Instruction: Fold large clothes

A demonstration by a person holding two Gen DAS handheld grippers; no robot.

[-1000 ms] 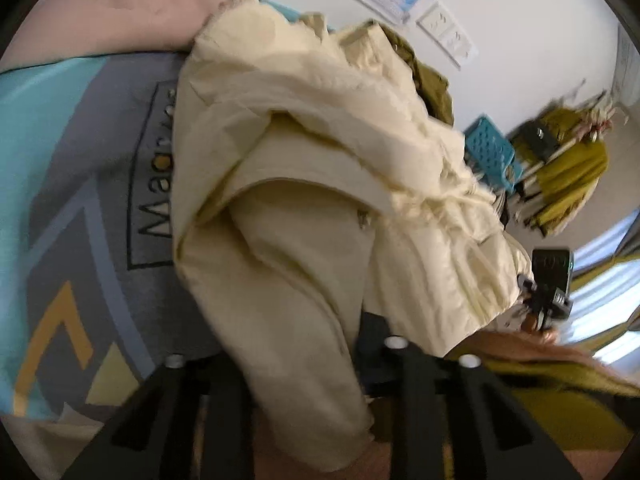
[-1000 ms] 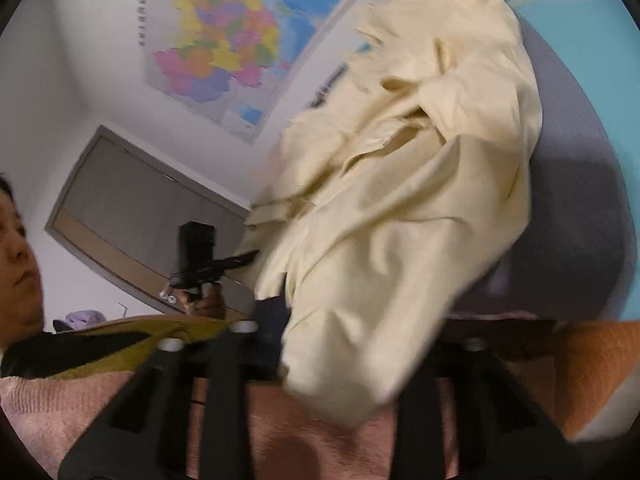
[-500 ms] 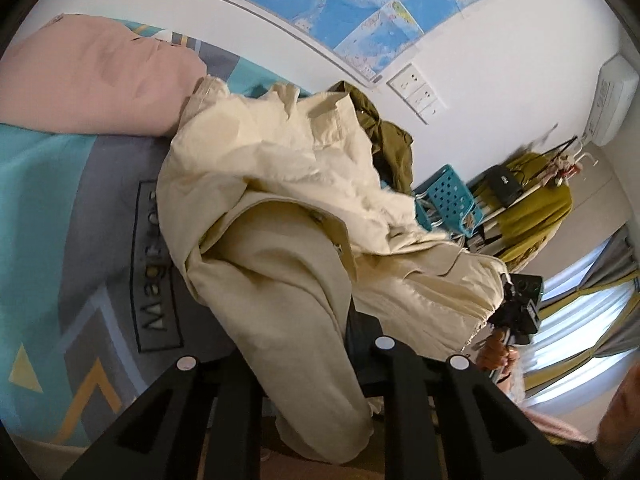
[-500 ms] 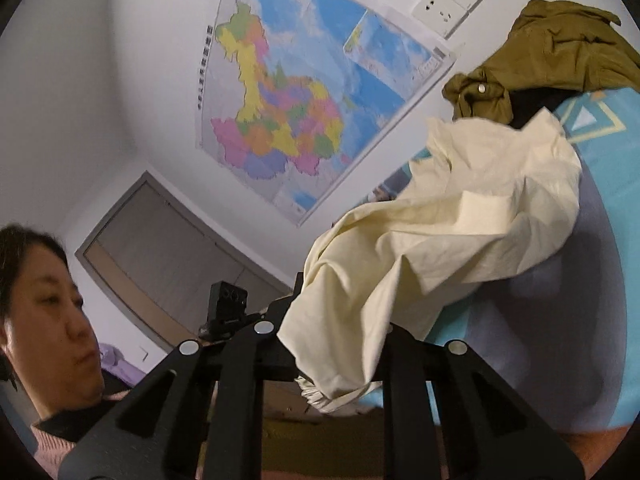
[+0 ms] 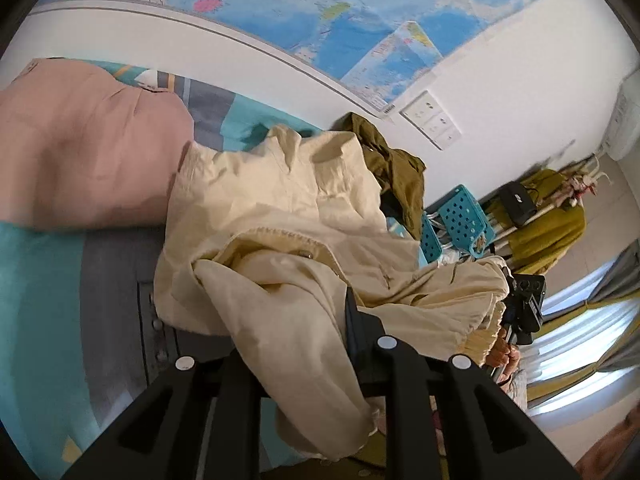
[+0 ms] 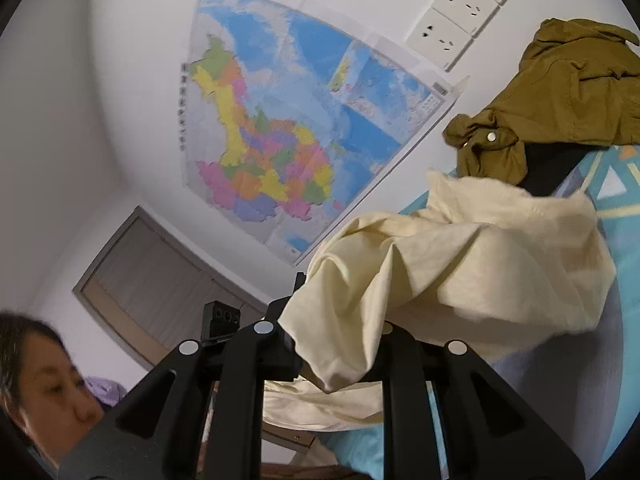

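Observation:
A large cream garment (image 5: 288, 216) is lifted in a crumpled bunch over the teal and grey bed cover (image 5: 40, 300). My left gripper (image 5: 304, 344) is shut on one part of it, and cloth hangs down between the black fingers. At the right edge of the left wrist view, the right gripper (image 5: 524, 304) holds another part of the same garment. In the right wrist view, my right gripper (image 6: 340, 320) is shut on a cream fold (image 6: 460, 272) that drapes over its fingers. The left gripper (image 6: 220, 320) shows behind it, with its fingertips hidden.
A pink garment (image 5: 80, 152) lies at the left on the bed. An olive green garment (image 6: 560, 88) sits against the wall under the sockets (image 6: 460, 12) and the map (image 6: 288, 128). A blue basket (image 5: 464, 220) and a clothes rack (image 5: 548, 220) stand beyond. A person's head (image 6: 40, 380) is close at lower left.
Both grippers have risen with the cream garment, pulling it up off the bed cover. Both views now take in more of the wall and the map.

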